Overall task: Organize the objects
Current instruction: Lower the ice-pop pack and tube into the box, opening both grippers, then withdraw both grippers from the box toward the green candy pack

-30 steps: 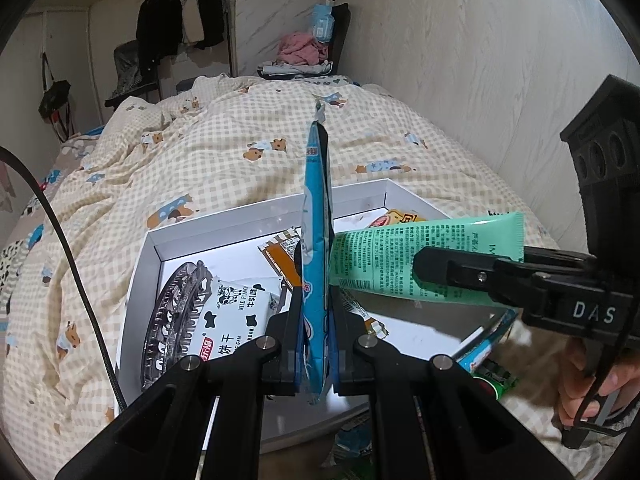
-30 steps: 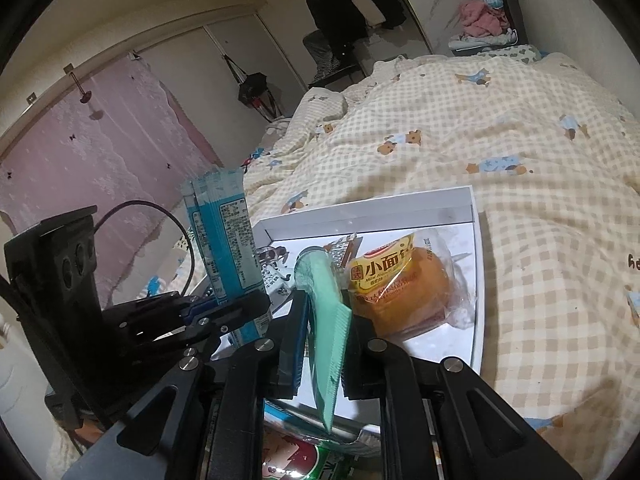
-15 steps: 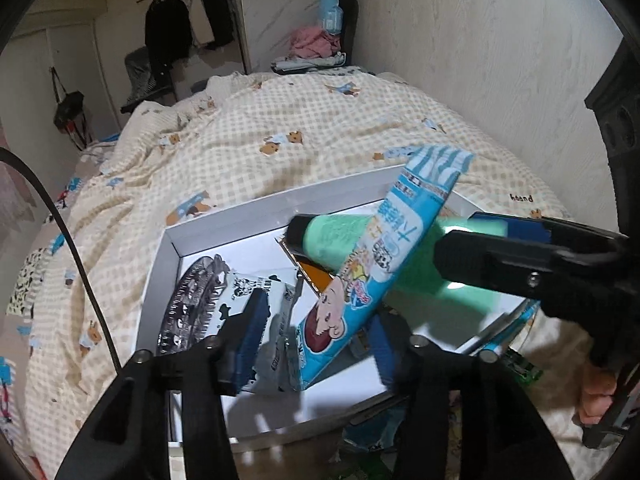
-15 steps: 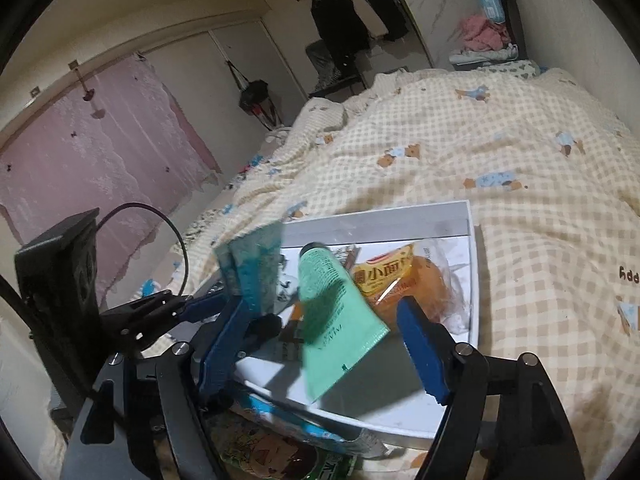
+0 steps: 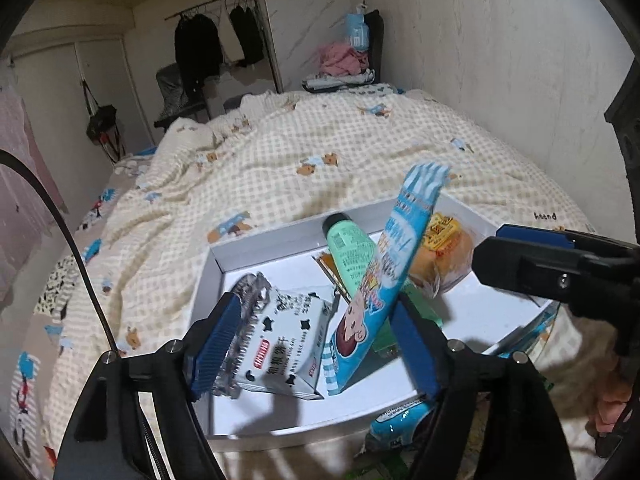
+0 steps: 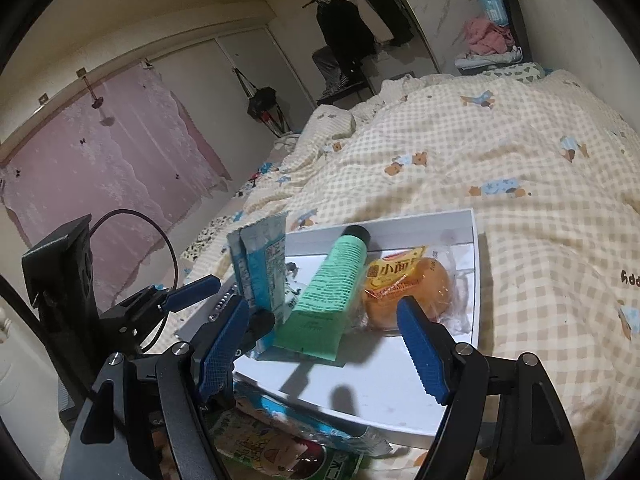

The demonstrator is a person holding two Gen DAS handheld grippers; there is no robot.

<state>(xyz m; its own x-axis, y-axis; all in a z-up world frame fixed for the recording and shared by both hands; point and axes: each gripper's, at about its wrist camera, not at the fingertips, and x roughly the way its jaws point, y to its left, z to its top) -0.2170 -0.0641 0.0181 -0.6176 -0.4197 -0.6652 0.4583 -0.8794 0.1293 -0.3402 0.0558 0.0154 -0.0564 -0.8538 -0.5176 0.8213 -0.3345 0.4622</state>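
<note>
**Both grippers have let go over the tray**

The left gripper (image 5: 316, 338) now stands with its jaws spread wide and nothing pinched between them; the blue snack packet (image 5: 384, 280) leans tilted in the gap, its lower end down on the tray floor and its striped top pointing up and away. The right gripper (image 6: 322, 344) is likewise wide open and empty, and the green tube (image 6: 330, 292) lies flat in the white tray (image 6: 474, 240), cap toward the far wall, just beside the wrapped bun (image 6: 408, 292)

A second ago each gripper was clamped on its item, the packet held upright on edge and the tube gripped at its crimped end above the tray. Half a second ago the jaws were already parting and both items were dropping. So two items have just been delivered into the tray, which I judge to be real progress for the tidying

Further out in the left view, a cow-print biscuit pack (image 5: 286, 350) and a clear ridged plastic piece (image 5: 240, 340) sit at the tray's left side. The packet looks unsettled and may topple onto the tube. More wrapped snacks (image 6: 280, 440) wait outside the tray's near edge on the checked bedspread (image 6: 540, 168), so work seems to remain
</note>
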